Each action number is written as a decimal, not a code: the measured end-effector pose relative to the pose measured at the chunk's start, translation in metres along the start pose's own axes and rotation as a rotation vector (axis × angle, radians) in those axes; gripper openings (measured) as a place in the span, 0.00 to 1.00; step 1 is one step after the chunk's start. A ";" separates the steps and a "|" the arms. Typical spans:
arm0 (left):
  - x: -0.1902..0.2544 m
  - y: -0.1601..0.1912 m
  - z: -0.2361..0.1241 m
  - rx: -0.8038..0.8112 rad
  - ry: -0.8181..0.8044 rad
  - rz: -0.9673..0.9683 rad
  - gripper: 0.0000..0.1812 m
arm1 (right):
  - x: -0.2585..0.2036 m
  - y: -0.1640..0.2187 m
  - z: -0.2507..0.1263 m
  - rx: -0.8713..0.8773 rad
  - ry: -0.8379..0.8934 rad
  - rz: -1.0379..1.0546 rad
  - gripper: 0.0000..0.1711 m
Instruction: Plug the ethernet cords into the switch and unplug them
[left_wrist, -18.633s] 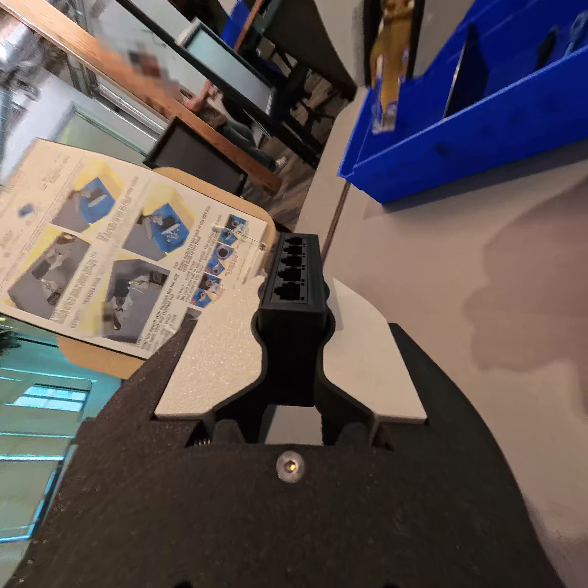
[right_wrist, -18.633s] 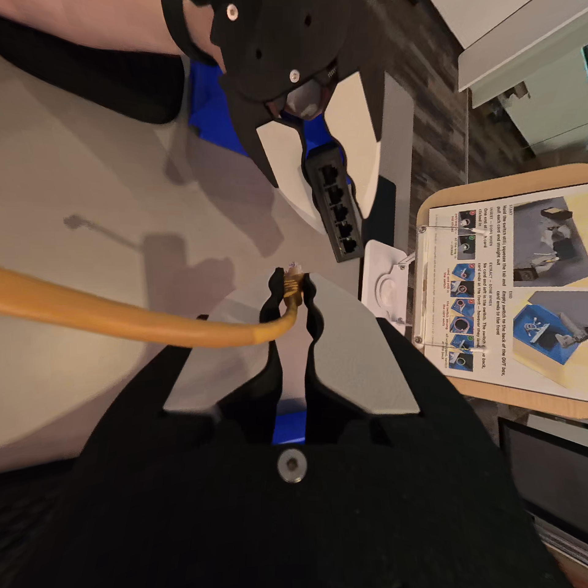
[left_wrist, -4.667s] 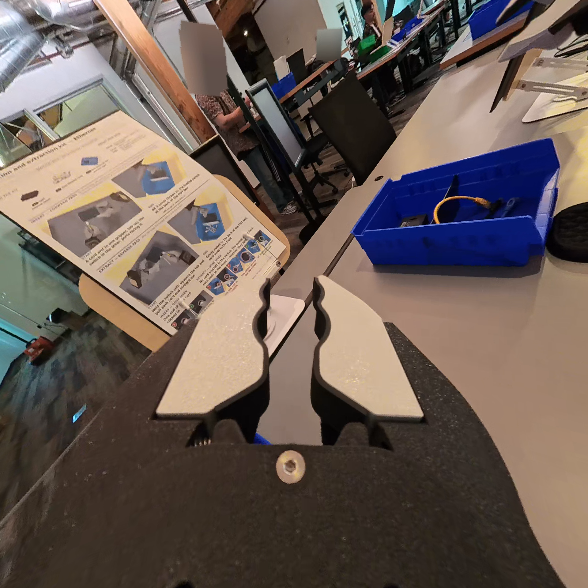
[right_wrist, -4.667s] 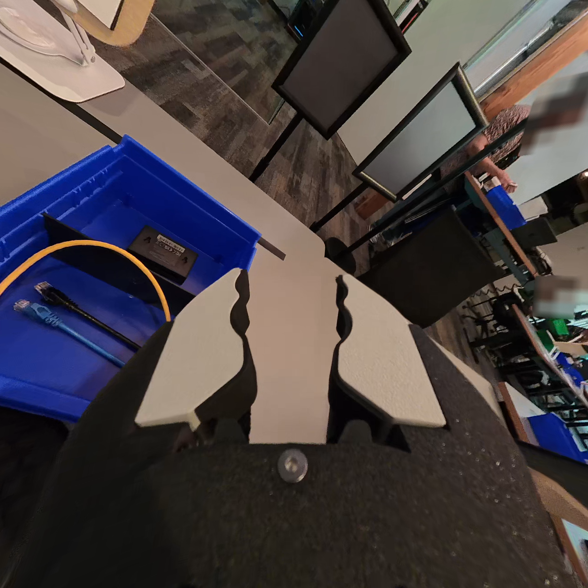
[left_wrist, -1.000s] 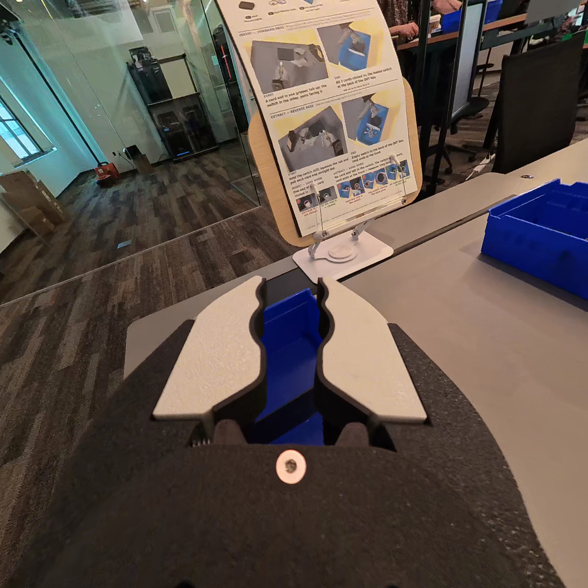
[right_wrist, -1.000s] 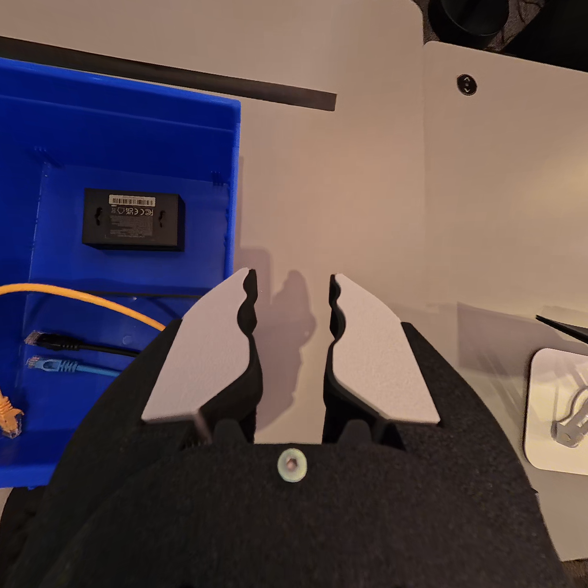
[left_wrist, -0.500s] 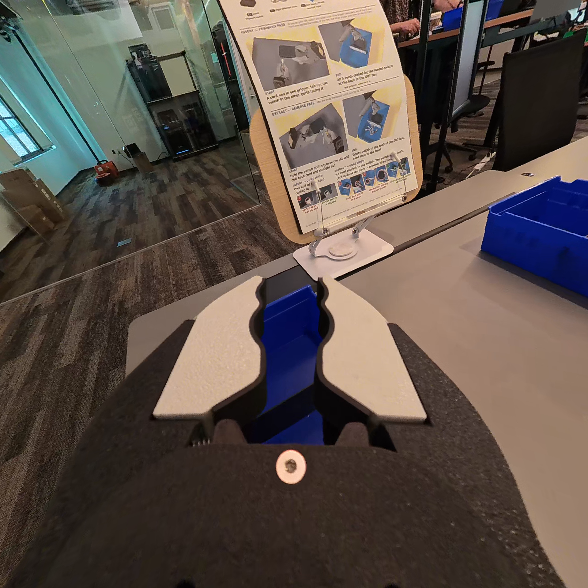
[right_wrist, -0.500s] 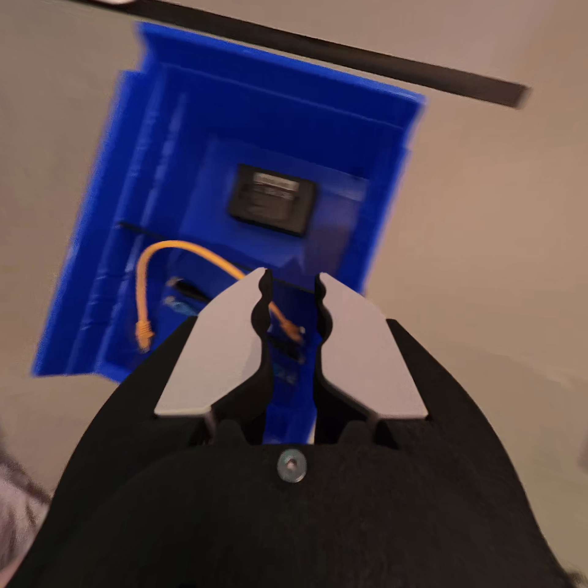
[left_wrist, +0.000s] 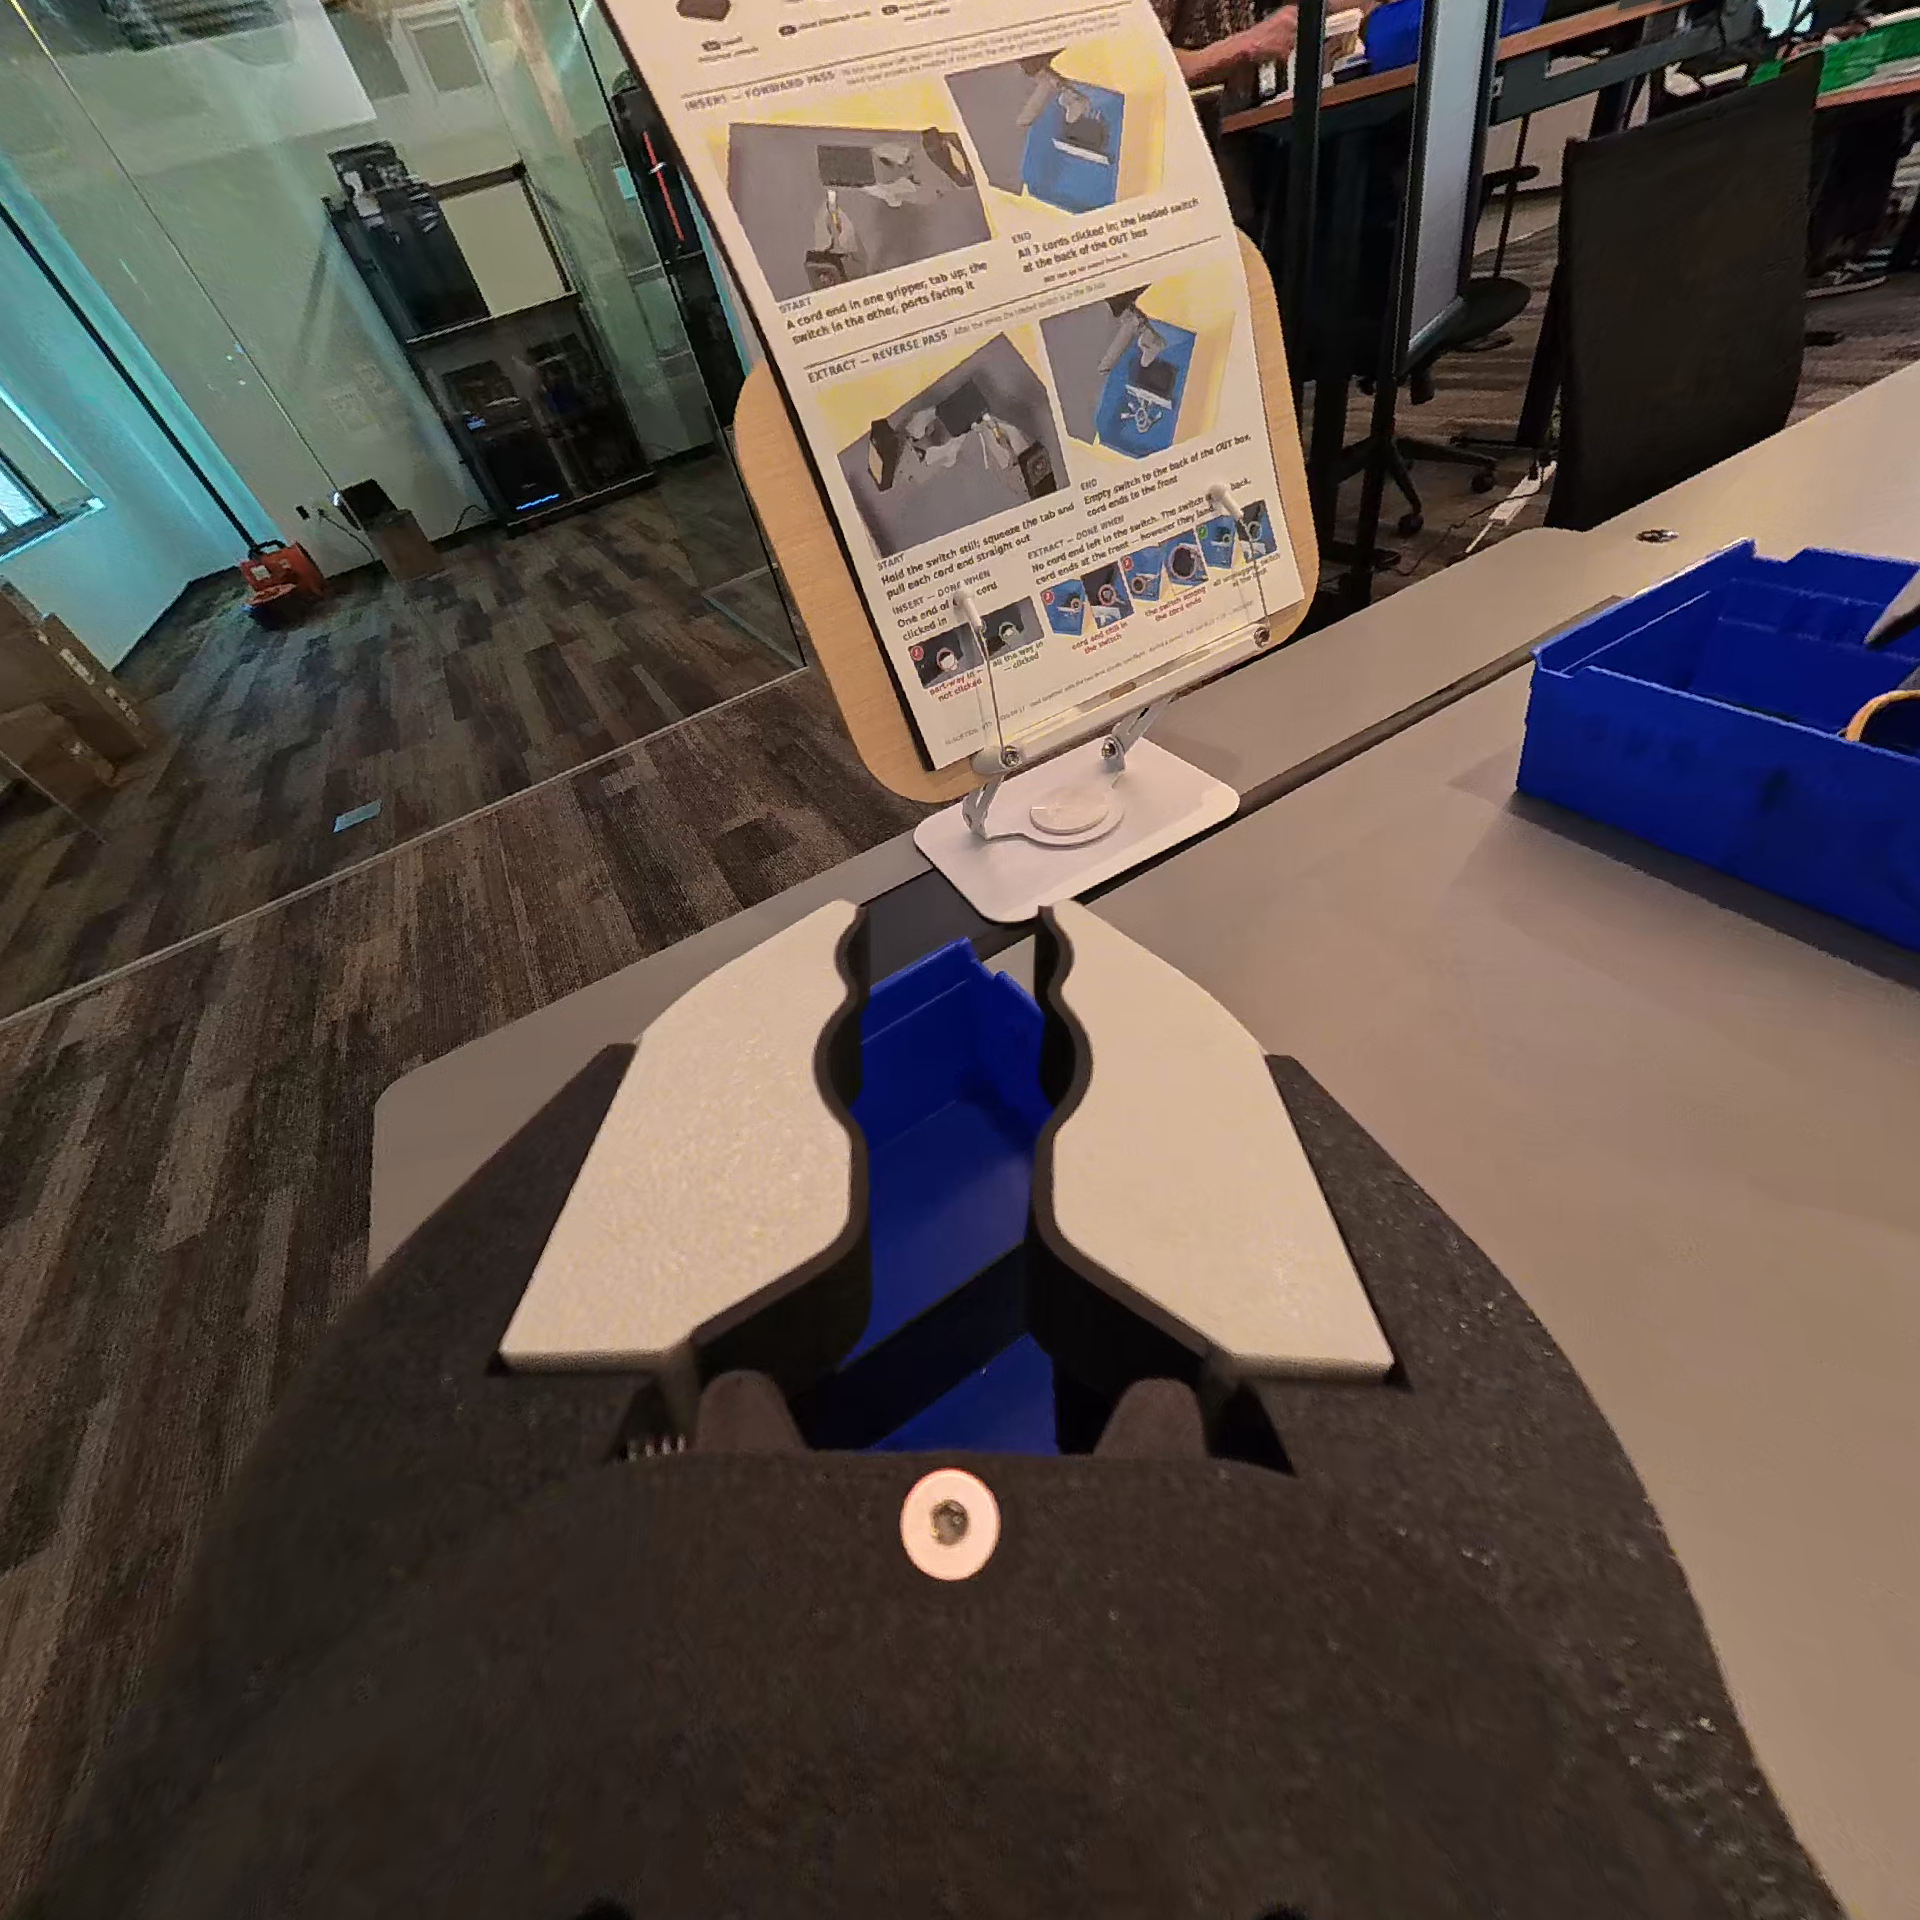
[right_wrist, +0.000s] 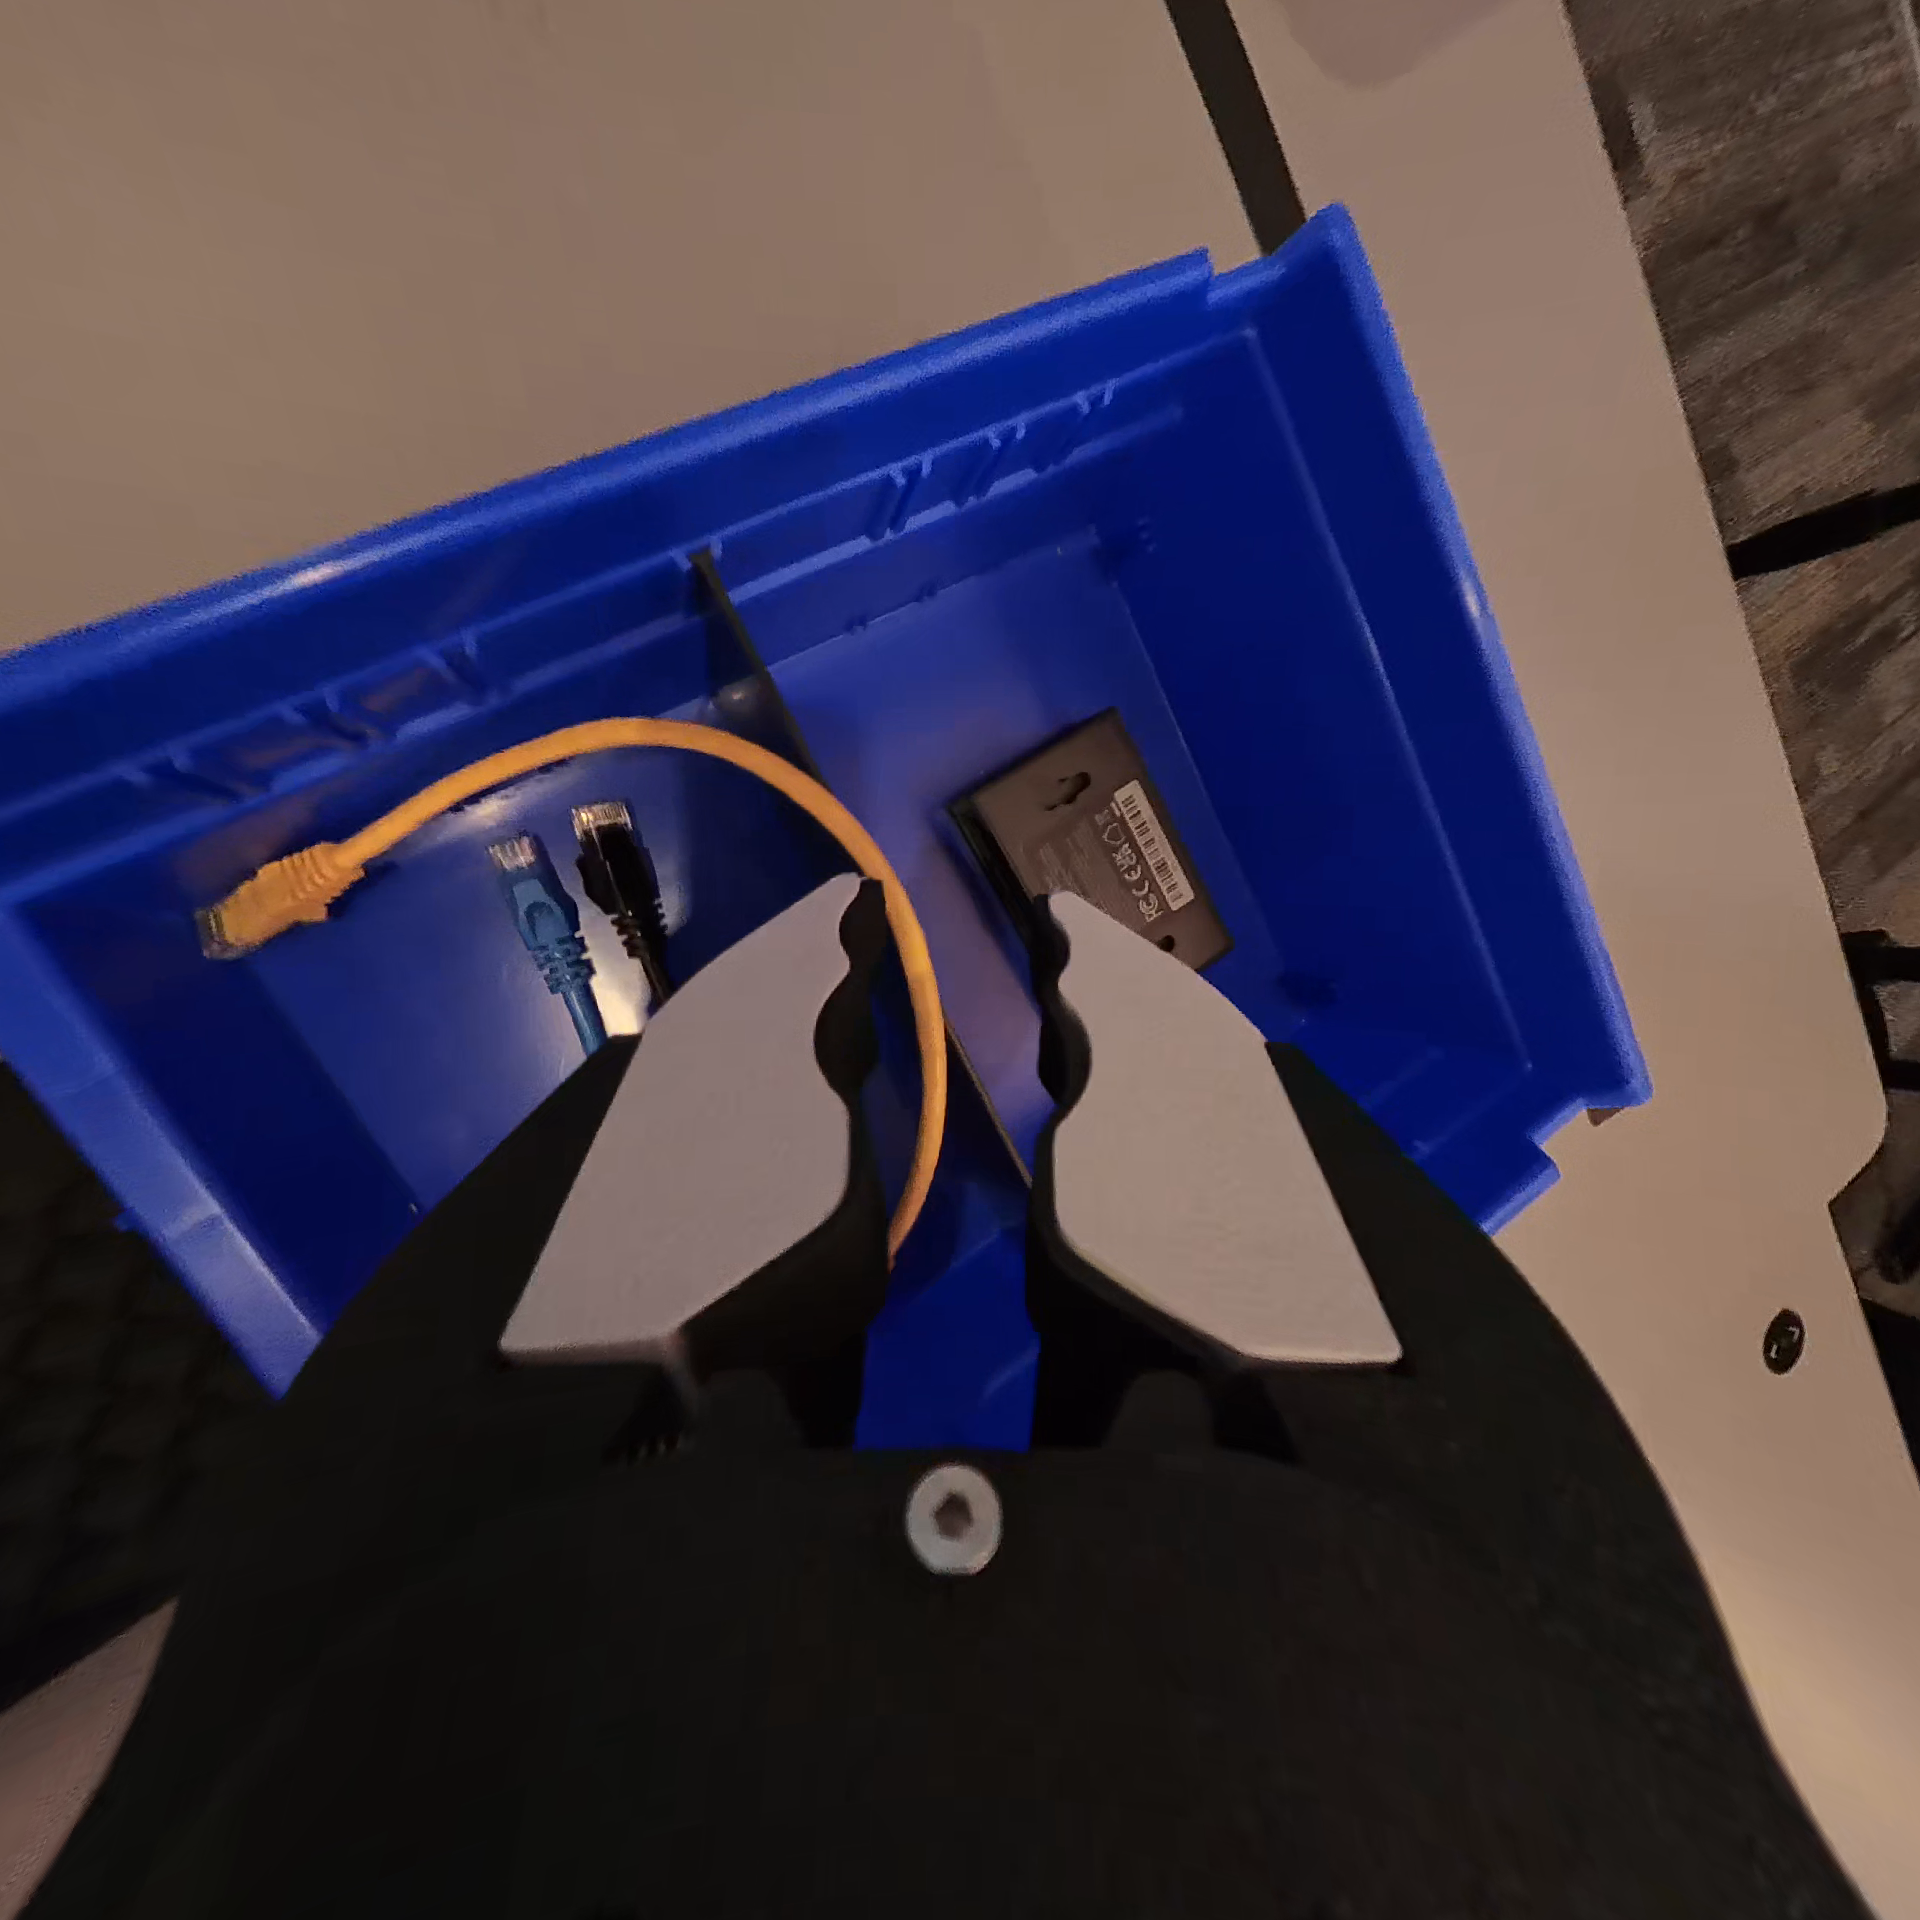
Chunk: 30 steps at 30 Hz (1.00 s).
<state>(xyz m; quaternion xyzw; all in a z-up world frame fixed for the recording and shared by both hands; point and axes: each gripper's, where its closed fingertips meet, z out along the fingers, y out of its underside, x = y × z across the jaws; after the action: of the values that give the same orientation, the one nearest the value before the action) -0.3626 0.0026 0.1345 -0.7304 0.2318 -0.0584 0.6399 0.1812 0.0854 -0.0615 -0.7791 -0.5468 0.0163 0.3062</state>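
The right gripper (right_wrist: 956, 914), jaws released and empty, has swung over the blue bin (right_wrist: 1434, 582) above the yellow cord (right_wrist: 727, 743) near the switch (right_wrist: 1091, 831), likely starting another pick, while the left gripper (left_wrist: 945, 925) stays released and empty.

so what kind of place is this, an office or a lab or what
Most likely an open-plan office or lab workspace set up for recording a task: long grey desks, a glass-walled room over carpet-tile flooring, a black office chair, plus a propped-up instruction sheet and blue parts bin.
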 end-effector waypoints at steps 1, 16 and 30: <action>0.002 -0.001 0.001 0.002 0.006 0.001 0.16 | 0.000 0.003 0.003 -0.012 -0.003 -0.009 0.16; 0.011 -0.002 0.008 -0.010 0.029 0.025 0.16 | -0.016 0.005 0.005 -0.012 -0.110 -0.062 0.00; 0.018 -0.006 0.010 -0.001 0.051 0.039 0.16 | -0.008 0.005 -0.013 0.002 -0.090 -0.031 0.12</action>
<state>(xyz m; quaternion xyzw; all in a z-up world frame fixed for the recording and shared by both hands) -0.3408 0.0047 0.1343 -0.7244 0.2621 -0.0644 0.6344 0.1868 0.0710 -0.0555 -0.7688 -0.5718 0.0471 0.2822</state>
